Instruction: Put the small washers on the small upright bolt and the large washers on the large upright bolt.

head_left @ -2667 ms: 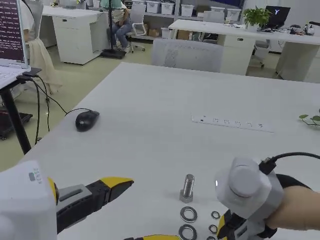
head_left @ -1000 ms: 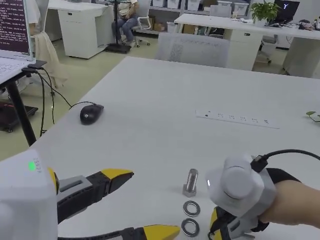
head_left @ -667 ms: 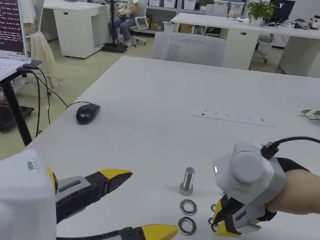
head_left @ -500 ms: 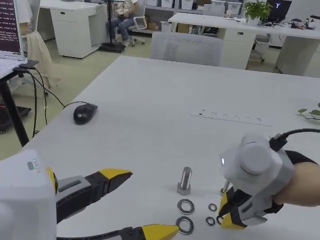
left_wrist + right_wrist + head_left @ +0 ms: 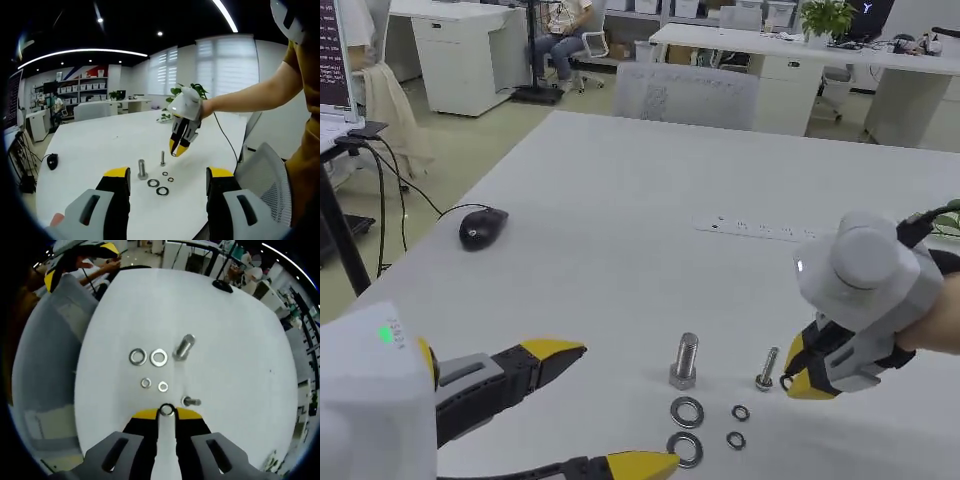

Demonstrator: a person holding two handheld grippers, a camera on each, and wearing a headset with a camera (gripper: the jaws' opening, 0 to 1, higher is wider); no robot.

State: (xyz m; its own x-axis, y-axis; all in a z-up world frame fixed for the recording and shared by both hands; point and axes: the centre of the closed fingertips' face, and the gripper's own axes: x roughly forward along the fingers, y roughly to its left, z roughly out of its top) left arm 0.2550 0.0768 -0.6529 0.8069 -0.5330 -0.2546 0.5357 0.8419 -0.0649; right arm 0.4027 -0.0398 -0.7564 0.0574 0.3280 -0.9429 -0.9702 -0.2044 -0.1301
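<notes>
1 small washer (image 5: 166,410) is pinched by the right tongs (image 5: 166,414); the small bolt (image 5: 191,401) could be toppled if the hole is missed. Left tongs (image 5: 169,176) are spread.

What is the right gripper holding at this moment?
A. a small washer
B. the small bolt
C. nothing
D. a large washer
A: in the right gripper view, a small washer sits pinched between the yellow tips of the right gripper, while the small bolt stands free on the table.
</notes>
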